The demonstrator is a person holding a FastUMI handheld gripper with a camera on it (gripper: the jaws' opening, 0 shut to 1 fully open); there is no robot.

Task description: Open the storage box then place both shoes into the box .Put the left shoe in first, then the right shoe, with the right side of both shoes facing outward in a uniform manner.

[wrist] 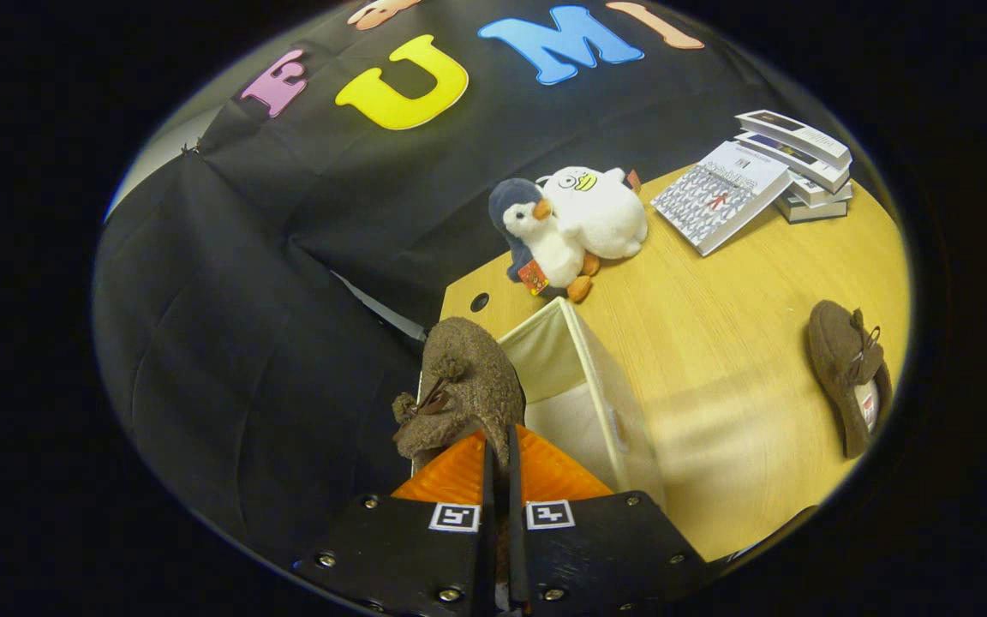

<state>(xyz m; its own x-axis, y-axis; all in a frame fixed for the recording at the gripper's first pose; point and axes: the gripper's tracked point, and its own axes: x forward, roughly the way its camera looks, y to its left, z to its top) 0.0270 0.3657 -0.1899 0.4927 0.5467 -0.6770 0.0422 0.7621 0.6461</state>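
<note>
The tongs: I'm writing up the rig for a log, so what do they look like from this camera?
The tongs are two thin, flat fingers set side by side on a black body plate fastened with small screws. Each half of the plate bears a square black-and-white marker near the fingers.

gripper [500, 446] pinching brown shoe [459, 394] | above open storage box [583, 386], seemingly | second shoe [849, 373] on table [716, 343]

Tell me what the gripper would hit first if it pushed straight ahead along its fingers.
The gripper is shut on the brown shoe. Straight on, the shoe would likely meet the open storage box, probably its rim; depth is unclear.
</note>
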